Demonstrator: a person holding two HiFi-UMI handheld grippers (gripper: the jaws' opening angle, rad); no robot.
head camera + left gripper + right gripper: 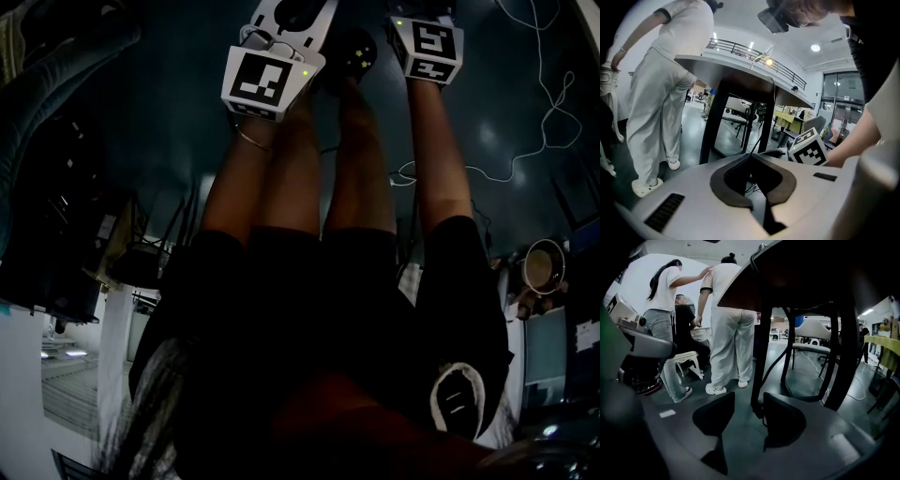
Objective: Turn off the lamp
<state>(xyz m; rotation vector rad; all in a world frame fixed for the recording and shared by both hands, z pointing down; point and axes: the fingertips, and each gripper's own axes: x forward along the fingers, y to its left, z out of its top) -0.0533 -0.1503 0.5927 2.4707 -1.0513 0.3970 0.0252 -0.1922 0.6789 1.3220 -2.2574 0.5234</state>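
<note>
Well, down low with both tools, out past the wearer's legs (309,178) and under table height. Looks like a rest pose, not a reach.

Over at the left gripper (751,157): pads clenched tip to tip, nothing caught between, just floor beyond. Over at the right gripper (749,397): jaws spread wide, released, empty, only a distant table leg (761,348) framed in the gap.

And the lamp (764,58)? Way up on the table (740,70), seen from below the edge in the left gripper view, small, with a bright spot at its head. Apparently lit, though too small to swear to. Well apart from both tools, then, and higher than either. No sight of a switch from here.

Probably the reason for the spread right jaws: readied for a press or a pinch at the lamp. Likely next: up over the table edge, then in toward that glow.

Worth minding: a person in white (661,93) standing just beside the table, and a white cord (553,103) loose on the floor off to the right.
</note>
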